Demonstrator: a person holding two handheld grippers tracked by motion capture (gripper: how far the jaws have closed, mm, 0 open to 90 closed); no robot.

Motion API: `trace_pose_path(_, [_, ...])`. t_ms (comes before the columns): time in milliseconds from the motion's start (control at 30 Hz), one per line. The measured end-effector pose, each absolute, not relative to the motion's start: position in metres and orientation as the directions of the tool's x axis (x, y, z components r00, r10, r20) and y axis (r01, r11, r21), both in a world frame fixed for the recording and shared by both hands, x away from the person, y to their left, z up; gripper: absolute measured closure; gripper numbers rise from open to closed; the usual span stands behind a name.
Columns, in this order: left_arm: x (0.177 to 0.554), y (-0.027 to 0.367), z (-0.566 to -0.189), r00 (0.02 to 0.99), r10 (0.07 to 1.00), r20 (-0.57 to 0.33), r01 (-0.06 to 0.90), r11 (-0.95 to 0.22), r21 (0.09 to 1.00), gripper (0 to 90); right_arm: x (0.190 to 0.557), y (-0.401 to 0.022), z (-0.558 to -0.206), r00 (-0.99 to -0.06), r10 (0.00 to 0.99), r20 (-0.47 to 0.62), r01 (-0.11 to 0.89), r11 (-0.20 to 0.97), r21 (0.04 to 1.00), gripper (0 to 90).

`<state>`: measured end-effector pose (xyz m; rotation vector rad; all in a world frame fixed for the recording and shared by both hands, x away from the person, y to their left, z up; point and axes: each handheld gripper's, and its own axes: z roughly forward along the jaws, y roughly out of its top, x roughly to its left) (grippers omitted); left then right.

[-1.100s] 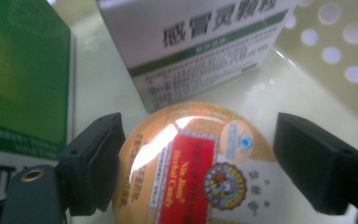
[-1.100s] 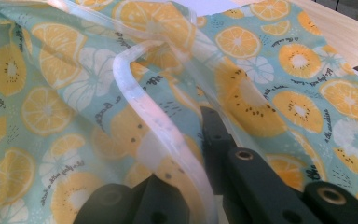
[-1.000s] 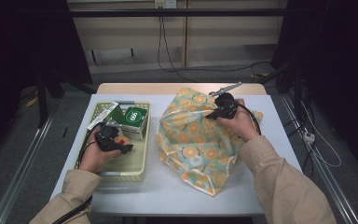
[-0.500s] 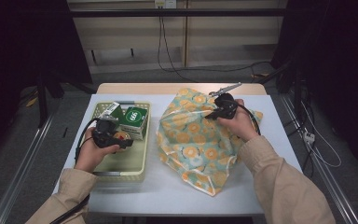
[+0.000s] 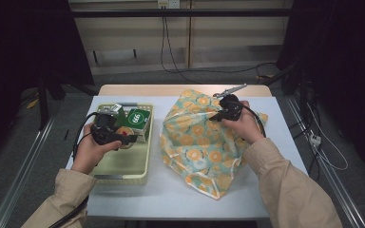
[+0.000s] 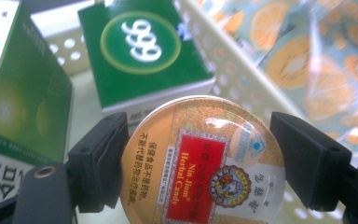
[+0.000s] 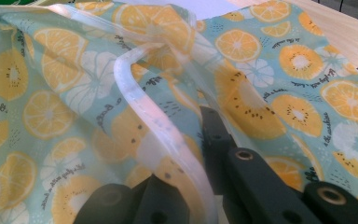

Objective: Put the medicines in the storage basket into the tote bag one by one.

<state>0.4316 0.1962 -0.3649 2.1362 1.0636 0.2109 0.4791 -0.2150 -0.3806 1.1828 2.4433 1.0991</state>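
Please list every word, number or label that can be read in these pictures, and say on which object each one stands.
"999": on the green box in the basket.
"Nin Jiom Herbal Candy": on the round tin between the left tongs; its Chinese lines are too small to give with certainty.
"the sunshine": partly legible script printed on the orange-patterned bag pinched by the right tongs.
Chinese print on the second green box: cropped, unreadable.

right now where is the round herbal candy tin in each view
High view: the herbal candy tin is in the cream basket at left, at the left gripper tips, before the green 999 box.
Left gripper view: bottom centre, between the two black jaws.
Right gripper view: not in this picture.
Shared landmark: the orange-print bag, also and.
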Motion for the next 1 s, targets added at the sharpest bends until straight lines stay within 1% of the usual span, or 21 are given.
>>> trace_pose_path(367, [0.428,0.176,-0.336,0.680,0.707,-0.195,0.582,-0.359,0.730,21.4,0.482,-0.216,-0.381,-0.653,0.745,0.134,0.593,0.394,0.702,89.1])
trace_pose_path(567, [0.424,0.156,-0.321,0.728,0.663,-0.175,0.522,-0.371,0.768,21.4,0.485,-0.216,-0.382,-0.650,0.746,0.144,0.601,0.388,0.699,89.1])
trace_pose_path(733, [0.421,0.131,-0.318,0.753,0.633,-0.179,0.492,-0.361,0.792,21.4,0.486,-0.215,-0.383,-0.652,0.744,0.145,0.604,0.394,0.693,89.1])
trace_pose_path(1000, [0.421,0.090,-0.323,0.796,0.580,-0.172,0.457,-0.390,0.799,21.4,0.486,-0.209,-0.381,-0.664,0.733,0.147,0.596,0.400,0.697,89.1])
